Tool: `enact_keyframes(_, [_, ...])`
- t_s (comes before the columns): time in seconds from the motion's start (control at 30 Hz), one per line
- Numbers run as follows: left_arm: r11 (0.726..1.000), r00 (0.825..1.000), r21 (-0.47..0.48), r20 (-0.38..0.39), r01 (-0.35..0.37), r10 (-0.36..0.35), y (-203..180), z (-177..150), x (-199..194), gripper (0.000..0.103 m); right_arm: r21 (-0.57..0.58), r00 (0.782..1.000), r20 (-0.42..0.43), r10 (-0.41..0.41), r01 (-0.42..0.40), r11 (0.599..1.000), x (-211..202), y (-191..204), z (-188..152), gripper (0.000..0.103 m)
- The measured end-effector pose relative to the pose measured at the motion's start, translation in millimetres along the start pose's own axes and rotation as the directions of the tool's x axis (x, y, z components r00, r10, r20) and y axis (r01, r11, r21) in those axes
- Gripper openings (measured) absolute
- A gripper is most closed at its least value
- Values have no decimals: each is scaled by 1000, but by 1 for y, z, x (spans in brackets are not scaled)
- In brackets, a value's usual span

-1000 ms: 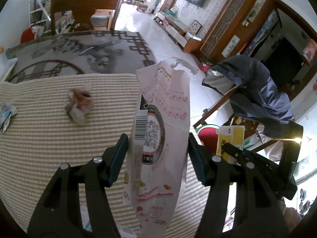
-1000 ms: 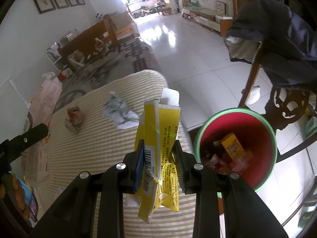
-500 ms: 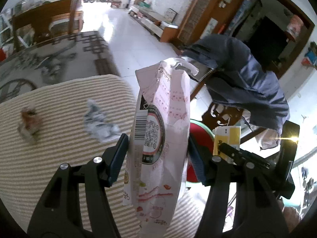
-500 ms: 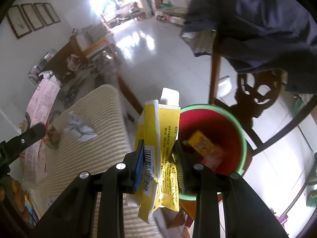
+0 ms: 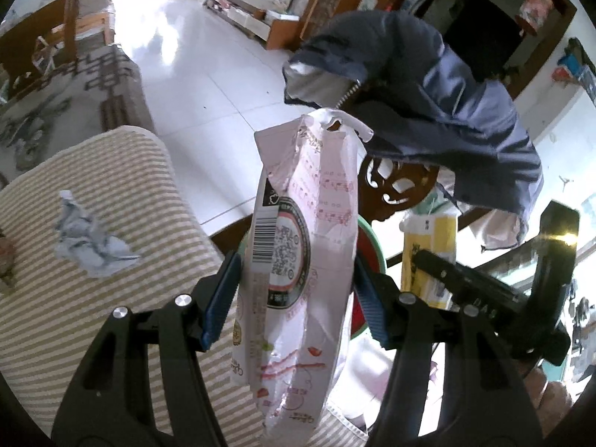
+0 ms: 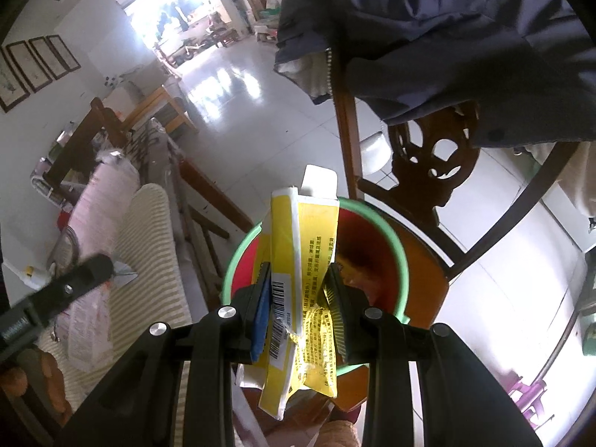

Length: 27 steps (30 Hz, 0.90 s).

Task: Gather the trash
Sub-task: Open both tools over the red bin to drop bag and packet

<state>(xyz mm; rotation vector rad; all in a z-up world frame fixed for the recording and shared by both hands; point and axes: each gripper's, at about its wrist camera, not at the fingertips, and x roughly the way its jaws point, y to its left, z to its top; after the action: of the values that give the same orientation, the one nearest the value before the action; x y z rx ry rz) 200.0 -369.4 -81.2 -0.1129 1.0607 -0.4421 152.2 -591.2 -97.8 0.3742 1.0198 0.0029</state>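
My left gripper [image 5: 298,294] is shut on an upright pink-and-white snack bag [image 5: 301,246], held over the edge of the striped tablecloth [image 5: 111,171]. Behind the bag peeks the red bin with a green rim [image 5: 367,246]. My right gripper [image 6: 298,290] is shut on a crumpled yellow carton [image 6: 305,246], directly above the red bin [image 6: 372,238]. The right gripper with its yellow carton [image 5: 428,246] also shows at the right of the left wrist view. A crumpled white paper [image 5: 89,242] lies on the cloth.
The bin stands on a wooden chair [image 6: 421,171] with a dark blue jacket [image 6: 447,37] draped over its back. Another scrap of trash [image 5: 7,260] sits at the cloth's left edge. White tiled floor [image 5: 208,85] lies beyond the table.
Both grippers have swung to the right, off the table towards the bin. The yellow carton now hangs over the bin's mouth, and the pink bag is at the table's edge. Both grips are unchanged.
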Motion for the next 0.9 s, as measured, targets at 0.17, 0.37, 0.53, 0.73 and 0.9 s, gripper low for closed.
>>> enact_keyframes(0.17, [999, 999, 37, -38, 19, -18, -16, 0, 14, 58, 21, 999, 18, 28, -28, 999, -2, -5, 5, 33])
enact_keyframes(0.37, [998, 999, 55, -45, 13, -11, -19, -3, 15, 71, 17, 996, 74, 51, -52, 998, -12, -1, 9, 63])
enact_keyframes(0.53, [999, 1000, 53, -17, 4, -3, -14, -4, 3, 74, 25, 995, 82, 53, -56, 998, -14, 2, 8, 63])
enact_keyframes(0.73, [998, 1000, 58, 12, -6, 5, -6, -12, -16, 74, 7, 996, 72, 56, -57, 998, -12, 17, 3, 63])
enact_keyframes(0.9, [999, 1000, 42, 21, -17, 16, 10, -29, -32, 74, -15, 997, 41, 67, -66, 998, -8, 38, -7, 64])
